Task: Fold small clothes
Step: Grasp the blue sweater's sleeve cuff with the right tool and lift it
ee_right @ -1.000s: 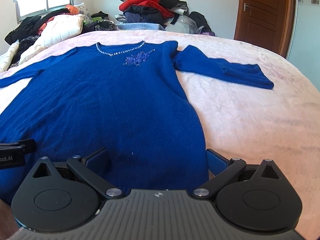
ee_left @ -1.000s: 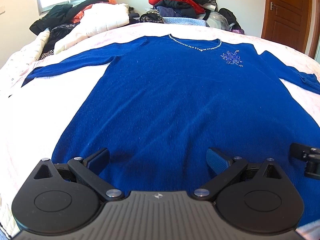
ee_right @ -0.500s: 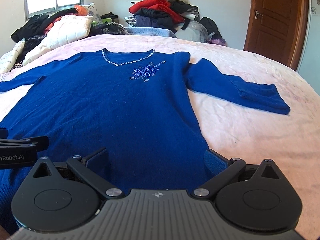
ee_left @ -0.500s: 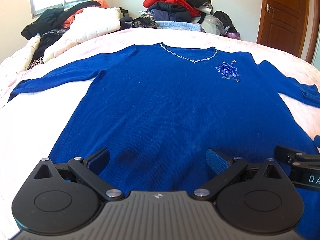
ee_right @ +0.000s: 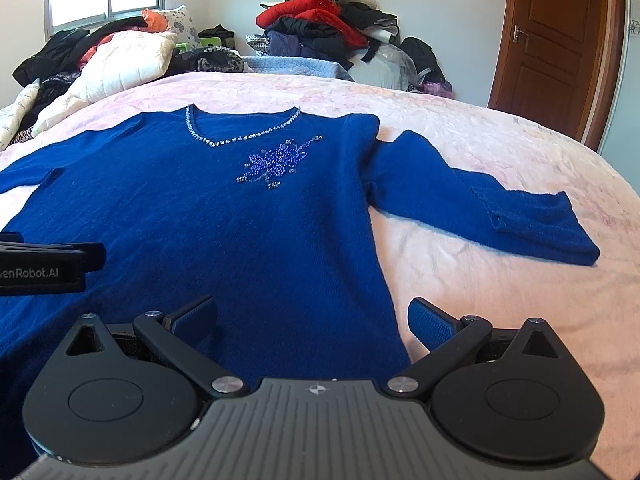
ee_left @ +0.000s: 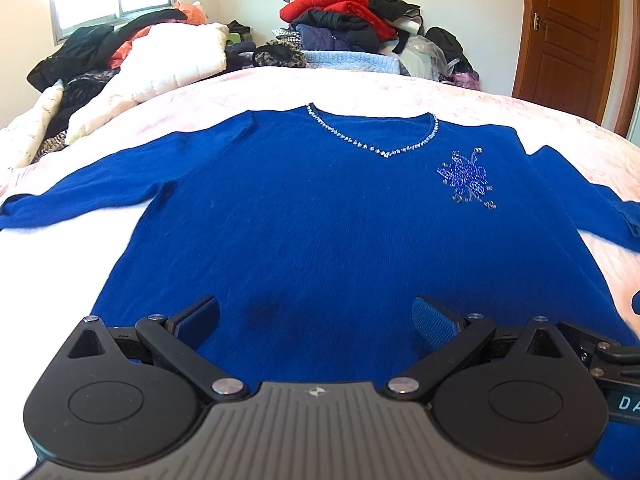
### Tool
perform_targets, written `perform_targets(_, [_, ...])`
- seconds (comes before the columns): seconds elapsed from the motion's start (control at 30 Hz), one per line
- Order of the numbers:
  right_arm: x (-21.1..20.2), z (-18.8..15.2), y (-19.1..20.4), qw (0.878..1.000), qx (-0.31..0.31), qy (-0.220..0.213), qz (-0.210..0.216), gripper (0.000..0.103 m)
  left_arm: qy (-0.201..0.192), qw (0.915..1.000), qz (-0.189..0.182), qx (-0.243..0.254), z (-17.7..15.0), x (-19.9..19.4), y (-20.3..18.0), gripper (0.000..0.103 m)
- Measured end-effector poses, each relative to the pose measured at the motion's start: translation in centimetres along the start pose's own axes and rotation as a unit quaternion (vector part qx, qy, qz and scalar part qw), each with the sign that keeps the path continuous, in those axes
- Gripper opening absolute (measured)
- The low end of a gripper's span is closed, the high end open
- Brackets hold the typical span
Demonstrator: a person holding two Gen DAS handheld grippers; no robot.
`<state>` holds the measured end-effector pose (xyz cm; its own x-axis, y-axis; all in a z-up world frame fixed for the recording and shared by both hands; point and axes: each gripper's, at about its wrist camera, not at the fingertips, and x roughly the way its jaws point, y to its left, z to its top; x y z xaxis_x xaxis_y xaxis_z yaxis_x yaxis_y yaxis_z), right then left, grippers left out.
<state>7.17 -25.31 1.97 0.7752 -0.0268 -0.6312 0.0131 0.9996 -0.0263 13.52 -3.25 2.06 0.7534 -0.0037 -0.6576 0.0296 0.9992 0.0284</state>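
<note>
Left wrist view: a blue sweater [ee_left: 340,232] lies spread flat, front up, on a pink bedspread [ee_left: 400,92], its beaded V-neckline [ee_left: 376,142] pointing toward the far wall and a beaded flower motif [ee_left: 466,178] on the chest. The left gripper [ee_left: 316,316] hangs over the lower part of the sweater with its jaws spread wide and nothing between them; whether the blue pads [ee_left: 434,320] touch the knit cannot be told. A small dark spot [ee_left: 262,312] shows on the fabric just ahead of the gripper. One sleeve [ee_left: 80,200] stretches out to the left across the bed. Part of the right gripper enters at the lower right edge of this view.

From the right wrist view, the right gripper [ee_right: 312,316] is likewise wide open and empty, set over the sweater's [ee_right: 200,220] right side edge near the hem, one pad over the knit and the other over the bedspread [ee_right: 500,300]. The right sleeve [ee_right: 480,208] lies out to the side with its cuff turned. The left gripper's body shows at the left edge. Piled clothes [ee_right: 316,28] and a wooden door [ee_right: 556,44] stand beyond the bed.
</note>
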Motion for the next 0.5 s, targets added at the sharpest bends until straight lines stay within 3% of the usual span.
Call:
perform_targets(0.23, [2.4, 2.8, -1.4, 1.000, 0.018, -0.013, -0.001, 0.103, 0.001, 0.9998, 0.011, -0.014, 1.6, 2.5, 0.1, 0.103])
perform_targets(0.4, [2.9, 4.4, -4.5, 0.998, 0.032, -0.051, -0.020, 0.102, 0.016, 0.9997, 0.016, -0.011, 1.2, 3.8, 0.1, 0.103])
perform_targets(0.5, [3.0, 5.2, -7.9, 0.996, 0.046, -0.065, -0.037, 0.094, 0.008, 0.9998, 0.017, -0.005, 0.9, 4.0, 0.0, 0.103])
